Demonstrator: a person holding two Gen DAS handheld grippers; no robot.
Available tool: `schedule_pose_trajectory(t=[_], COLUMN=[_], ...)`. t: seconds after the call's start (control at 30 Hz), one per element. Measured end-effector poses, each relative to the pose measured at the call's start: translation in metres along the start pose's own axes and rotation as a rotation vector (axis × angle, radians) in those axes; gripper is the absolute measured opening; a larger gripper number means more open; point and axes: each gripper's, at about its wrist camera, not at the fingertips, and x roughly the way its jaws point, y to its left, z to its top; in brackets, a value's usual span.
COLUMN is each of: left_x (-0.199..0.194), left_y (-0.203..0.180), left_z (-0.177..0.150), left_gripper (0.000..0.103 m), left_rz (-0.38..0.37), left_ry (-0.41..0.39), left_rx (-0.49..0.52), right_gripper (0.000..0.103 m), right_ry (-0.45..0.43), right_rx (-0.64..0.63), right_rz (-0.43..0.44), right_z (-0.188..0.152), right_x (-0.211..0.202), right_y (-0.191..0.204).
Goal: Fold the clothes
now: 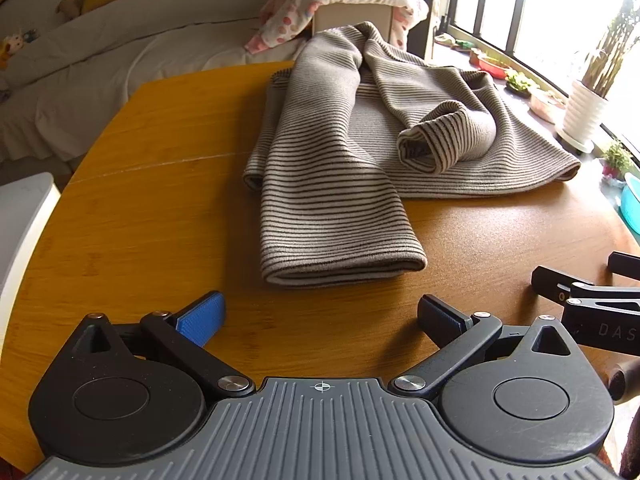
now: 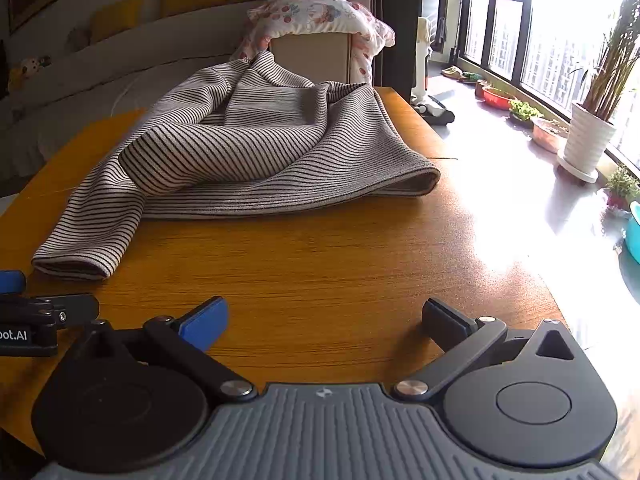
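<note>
left gripper (image 1: 320,320): we see both fingers spread wide, nothing between them, hovering low over bare counter.
right gripper (image 2: 324,324): same for us here, fingers spread wide and empty, over the wood.
gripper spacing: we see the right gripper's black linkage at the right edge of the left wrist view, and the left one's blue pad at the left edge of the right wrist view; they sit side by side, apart.
striped sweater (image 1: 360,140): we find it straight ahead of the left gripper, lying on the counter, rumpled and only partly flat. Beige with thin dark stripes.
near sleeve (image 1: 340,232): runs toward us from the body; its cuff end lies just ahead of the left gripper, not touching the fingers. From the right gripper it sits ahead and to the left.
other sleeve (image 1: 444,144): draped across the body, cuff opening facing us, ahead and right of the left gripper.
hem (image 2: 416,180): folded edge ahead of the right gripper, slightly right, well beyond the fingers.
counter (image 1: 152,208): orange-brown wood, carrying the sweater.
beyond the sweater: we see a box with a floral blanket (image 2: 320,12) draped over it, and a pale sofa (image 1: 120,40) further left.
right of both grippers: window sill with a white potted plant (image 2: 588,140).
</note>
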Motion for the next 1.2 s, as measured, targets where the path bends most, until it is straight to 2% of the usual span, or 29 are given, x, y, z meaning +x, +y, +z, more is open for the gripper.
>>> schedule_pose_trajectory(t=[0.2, 0.33, 1.2], left_x=[-0.002, 0.002, 0.000], left_y=[0.012, -0.005, -0.008], left_z=[-0.002, -0.001, -0.002], left_gripper=[0.103, 0.103, 0.103], left_rz=[-0.016, 0.029, 0.026], left_ry=[-0.005, 0.001, 0.016], left_rx=[-0.001, 0.030, 0.038], right_gripper=[0.103, 0.103, 0.103], right_ry=[-0.007, -0.012, -0.018], right_rx=[-0.006, -0.010, -0.025], right_rz=[0.004, 0.006, 0.015], right_z=[-0.001, -0.001, -0.003], right_x=[-0.001, -0.001, -0.001], right_y=[-0.001, -0.001, 0.000])
